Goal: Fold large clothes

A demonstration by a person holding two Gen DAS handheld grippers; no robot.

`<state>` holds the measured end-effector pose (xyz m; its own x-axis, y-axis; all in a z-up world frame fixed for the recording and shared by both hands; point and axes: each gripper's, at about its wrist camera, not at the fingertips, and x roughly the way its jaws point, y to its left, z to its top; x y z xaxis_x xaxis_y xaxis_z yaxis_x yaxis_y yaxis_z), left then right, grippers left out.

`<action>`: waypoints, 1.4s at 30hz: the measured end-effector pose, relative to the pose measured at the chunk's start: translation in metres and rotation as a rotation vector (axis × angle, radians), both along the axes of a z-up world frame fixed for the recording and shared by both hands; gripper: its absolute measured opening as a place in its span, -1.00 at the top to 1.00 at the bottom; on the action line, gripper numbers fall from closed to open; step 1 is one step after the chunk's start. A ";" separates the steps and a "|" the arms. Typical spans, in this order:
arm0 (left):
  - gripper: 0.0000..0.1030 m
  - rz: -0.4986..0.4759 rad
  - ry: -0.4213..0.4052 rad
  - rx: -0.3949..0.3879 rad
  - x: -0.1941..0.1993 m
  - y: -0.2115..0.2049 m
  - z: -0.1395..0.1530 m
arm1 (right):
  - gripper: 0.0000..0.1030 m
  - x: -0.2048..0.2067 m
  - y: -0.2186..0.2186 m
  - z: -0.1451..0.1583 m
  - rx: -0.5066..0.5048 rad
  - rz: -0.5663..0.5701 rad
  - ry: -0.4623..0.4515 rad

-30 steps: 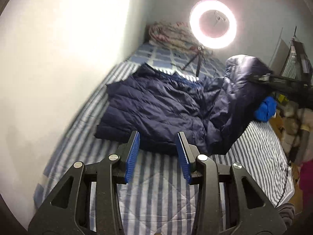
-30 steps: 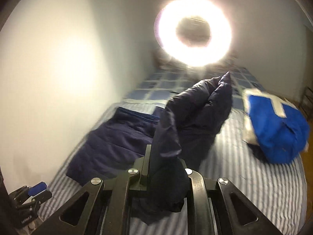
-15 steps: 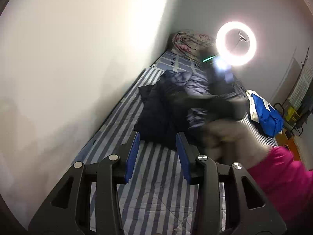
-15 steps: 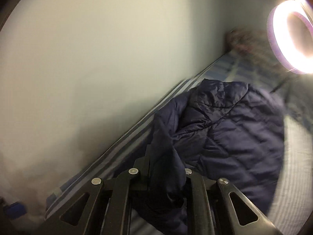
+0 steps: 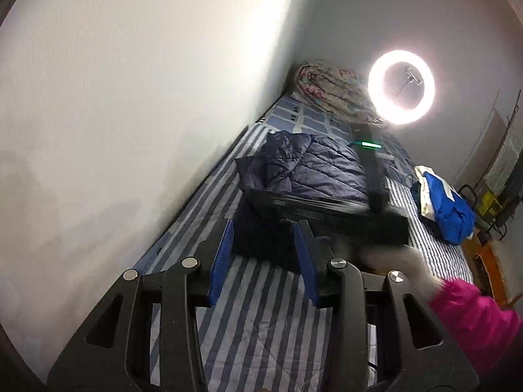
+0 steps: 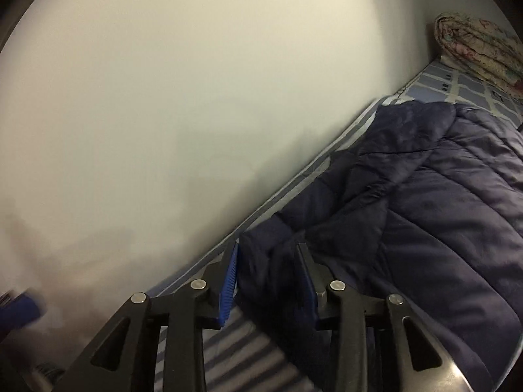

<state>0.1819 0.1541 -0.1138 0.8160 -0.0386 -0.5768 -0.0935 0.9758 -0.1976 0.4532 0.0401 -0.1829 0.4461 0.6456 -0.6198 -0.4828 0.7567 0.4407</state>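
So the big navy quilted puffer jacket (image 6: pixel 425 196) is lying on the blue-and-white striped bed (image 5: pixel 261 310), pushed up along the plain white wall (image 5: pixel 130 98), and one side looks already folded over onto the body. The right gripper (image 6: pixel 268 281) is low at the near edge by the wall. Its blue-padded fingers (image 6: pixel 228 277) are opening right now, with a bit of dark fabric between them but not pinched. I'd guess that's the sleeve or flap being let go where the fold should sit.

The left gripper (image 5: pixel 261 261) hangs back over bare sheet, fingers apart with nothing in them, pointed at the jacket's near hem, probably lined up for the next fold. A pink sleeve (image 5: pixel 474 320) shows on the right in the left wrist view.

Background stuff: a glowing ring light (image 5: pixel 401 81), a rolled floral quilt (image 5: pixel 330 88) at the far end, and a bundled blue-and-white garment (image 5: pixel 447 205) well apart from the jacket.
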 end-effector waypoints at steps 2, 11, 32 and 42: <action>0.23 0.015 0.004 0.006 0.010 0.001 -0.002 | 0.26 -0.016 -0.022 0.009 0.031 -0.038 -0.009; 0.23 0.031 0.058 -0.038 0.087 -0.011 -0.024 | -0.07 -0.077 -0.157 -0.019 -0.002 -0.395 0.098; 0.24 0.101 0.408 0.203 0.157 0.003 -0.141 | -0.47 -0.031 -0.165 -0.117 0.266 -0.363 0.419; 0.24 0.075 0.414 0.226 0.156 -0.011 -0.138 | 0.52 -0.014 -0.147 -0.082 0.048 -0.319 0.379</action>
<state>0.3375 0.1428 -0.2522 0.5117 0.1756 -0.8411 -0.1910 0.9776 0.0878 0.4391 -0.1071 -0.2645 0.3752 0.5454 -0.7495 -0.0294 0.8152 0.5785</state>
